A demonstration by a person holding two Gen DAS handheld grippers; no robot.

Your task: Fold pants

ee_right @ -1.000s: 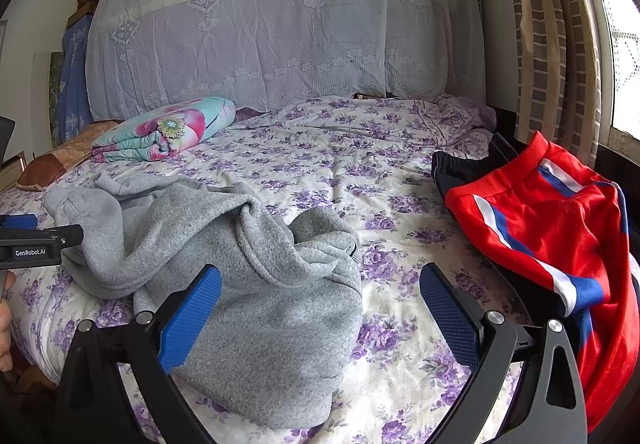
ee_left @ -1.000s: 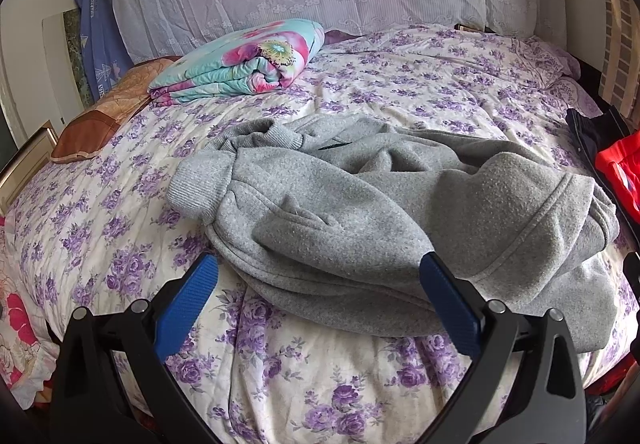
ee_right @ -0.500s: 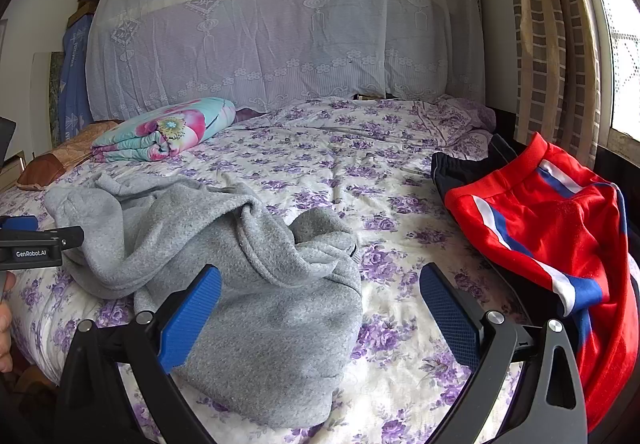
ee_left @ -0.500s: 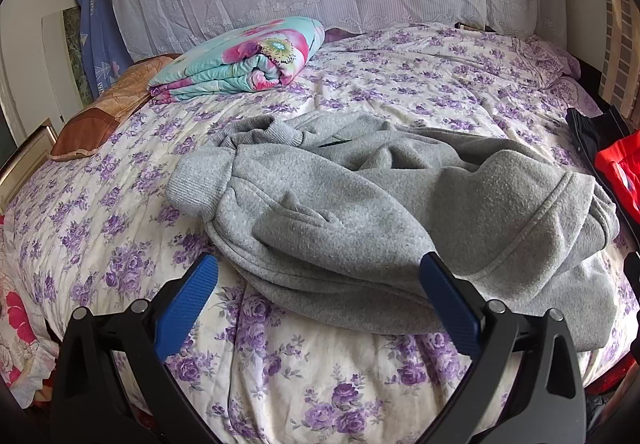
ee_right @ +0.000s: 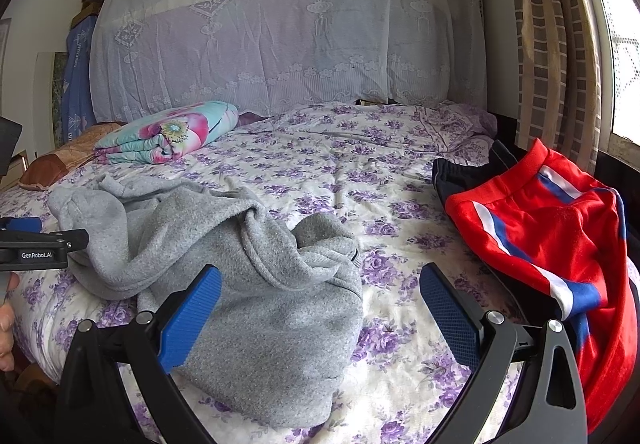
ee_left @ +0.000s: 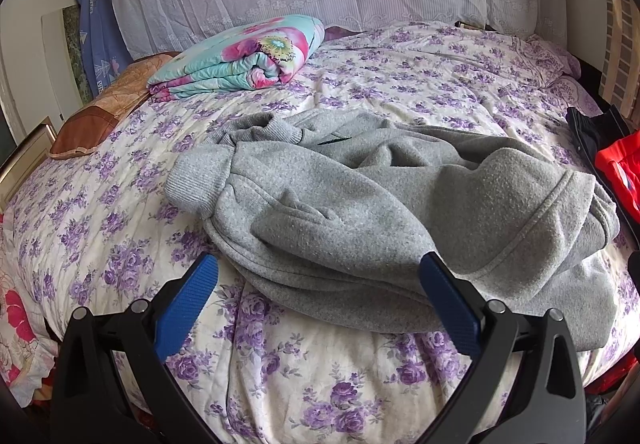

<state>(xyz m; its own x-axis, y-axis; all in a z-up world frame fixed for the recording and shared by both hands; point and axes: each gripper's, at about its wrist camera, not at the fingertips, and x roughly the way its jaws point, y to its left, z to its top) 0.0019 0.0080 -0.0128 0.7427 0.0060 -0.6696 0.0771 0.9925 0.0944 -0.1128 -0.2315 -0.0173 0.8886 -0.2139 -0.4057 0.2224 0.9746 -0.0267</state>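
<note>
Grey fleece pants [ee_left: 380, 212] lie crumpled in a heap on the bed's near half; they also show in the right wrist view [ee_right: 248, 264]. One ribbed cuff [ee_left: 196, 180] sticks out to the left. My left gripper [ee_left: 320, 268] is open and empty, hovering just in front of the heap's near edge. My right gripper [ee_right: 320, 276] is open and empty above the heap's right end. The left gripper's side [ee_right: 36, 248] shows at the left edge of the right wrist view.
The bed has a purple-flowered sheet [ee_left: 100, 212]. A folded floral quilt [ee_left: 240, 56] and a brown pillow [ee_left: 100, 112] lie at the back left. A red striped garment [ee_right: 552, 228] over a dark one [ee_right: 456, 172] lies at the right edge. Curtains [ee_right: 556, 44] hang at the right.
The left wrist view has crept slightly forward toward the pants. The right gripper and the pants have not visibly moved.
</note>
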